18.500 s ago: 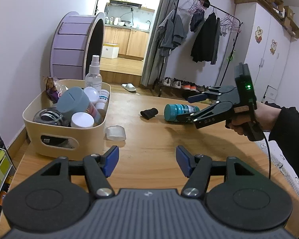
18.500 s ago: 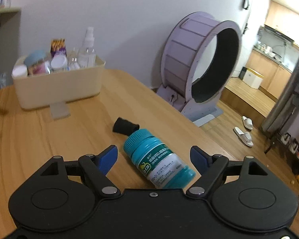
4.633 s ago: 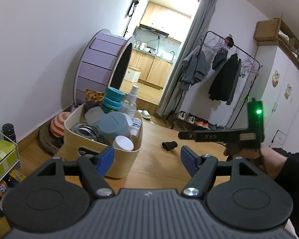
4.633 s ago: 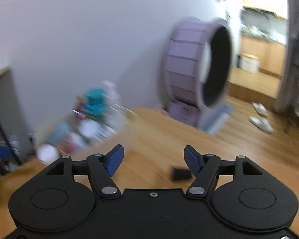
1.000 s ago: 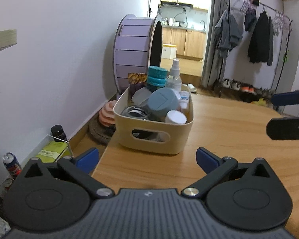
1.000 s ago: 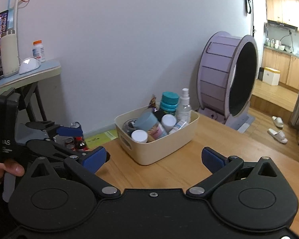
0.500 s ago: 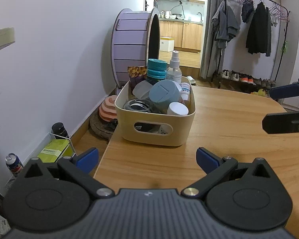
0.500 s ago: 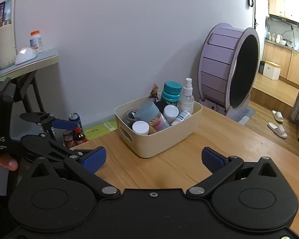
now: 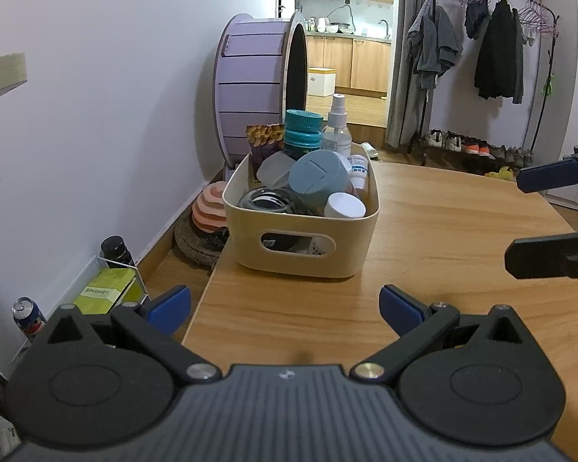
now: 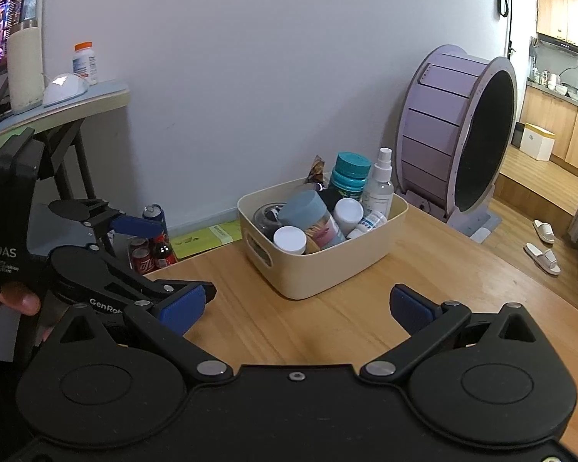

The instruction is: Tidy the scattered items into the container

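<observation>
Near desk's left edge: cream storage bin (image 9: 302,258), full — teal-capped bottle (image 9: 303,131), spray bottle (image 9: 337,131), grey-lidded jar (image 9: 316,177), white-capped bottles. Left gripper (image 9: 285,306) before bin, fingers spread wide, empty. Right gripper (image 10: 296,304) alongside, fingers wide apart, empty. Desk (image 9: 462,231) surface bare around bin.

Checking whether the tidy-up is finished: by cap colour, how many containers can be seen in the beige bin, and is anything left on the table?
Teal cap: 1, teal bottle
Grey-blue lid: 1, grey-blue canister
White cap: 3, spray bottle, two white-capped bottles
Total: 5 in the beige bin; other contents are too hidden to count. Nothing loose shows on the table.
</observation>
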### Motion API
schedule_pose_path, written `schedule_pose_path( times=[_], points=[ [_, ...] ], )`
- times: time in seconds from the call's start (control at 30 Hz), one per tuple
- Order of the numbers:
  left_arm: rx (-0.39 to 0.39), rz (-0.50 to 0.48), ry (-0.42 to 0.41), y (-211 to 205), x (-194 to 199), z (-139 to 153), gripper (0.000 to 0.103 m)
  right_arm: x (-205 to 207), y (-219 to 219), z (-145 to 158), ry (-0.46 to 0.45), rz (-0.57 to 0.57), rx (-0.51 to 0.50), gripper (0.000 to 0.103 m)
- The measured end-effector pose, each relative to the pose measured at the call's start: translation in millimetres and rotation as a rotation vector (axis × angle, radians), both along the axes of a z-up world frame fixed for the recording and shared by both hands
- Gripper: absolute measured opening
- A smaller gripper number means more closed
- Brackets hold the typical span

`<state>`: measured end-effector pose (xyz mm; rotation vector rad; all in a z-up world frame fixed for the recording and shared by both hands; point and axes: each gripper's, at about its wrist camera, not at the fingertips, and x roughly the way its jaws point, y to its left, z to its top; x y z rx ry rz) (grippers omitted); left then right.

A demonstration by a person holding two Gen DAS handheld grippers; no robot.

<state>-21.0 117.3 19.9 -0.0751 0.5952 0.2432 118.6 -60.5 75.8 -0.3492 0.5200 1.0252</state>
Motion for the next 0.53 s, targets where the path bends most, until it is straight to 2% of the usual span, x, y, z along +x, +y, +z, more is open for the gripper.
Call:
schedule_pose_path(
  times=[0.53],
  points=[
    [0.001,0.001,0.005,0.1,-1.2,-0.4,0.103,-1.3,-0.2,0.6,-0.004,0.005,-0.003,0.103]
  ],
)
